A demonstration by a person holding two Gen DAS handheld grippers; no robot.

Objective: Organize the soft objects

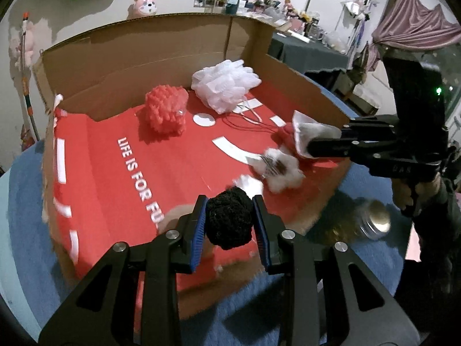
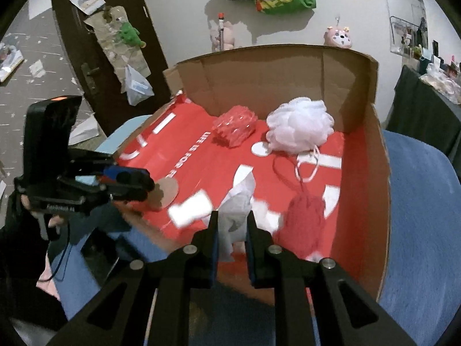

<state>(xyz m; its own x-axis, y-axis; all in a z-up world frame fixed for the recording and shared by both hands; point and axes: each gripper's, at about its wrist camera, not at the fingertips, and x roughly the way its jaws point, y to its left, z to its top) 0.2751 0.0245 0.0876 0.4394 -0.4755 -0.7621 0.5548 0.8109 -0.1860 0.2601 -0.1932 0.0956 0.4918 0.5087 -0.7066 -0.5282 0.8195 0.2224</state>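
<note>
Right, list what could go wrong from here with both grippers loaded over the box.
1. The right gripper pinches only white fabric; the red pouf dangles beside it and may catch the cardboard box wall or slip free.
2. Red and white cords trail across the floor from the white pouf; the dangling piece could snag them.
3. The left gripper holds the black pouf above the box's near edge; released here, it could roll out.

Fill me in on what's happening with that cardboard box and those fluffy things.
A person holds a two-finger gripper in each hand over an open cardboard box with a red floor. The left gripper is shut on a black knitted ball; the right gripper is shut on a white cloth piece with a red pom-pom hanging beside it. A red knitted cube and a white mesh pouf already sit at the back of the box.
</note>
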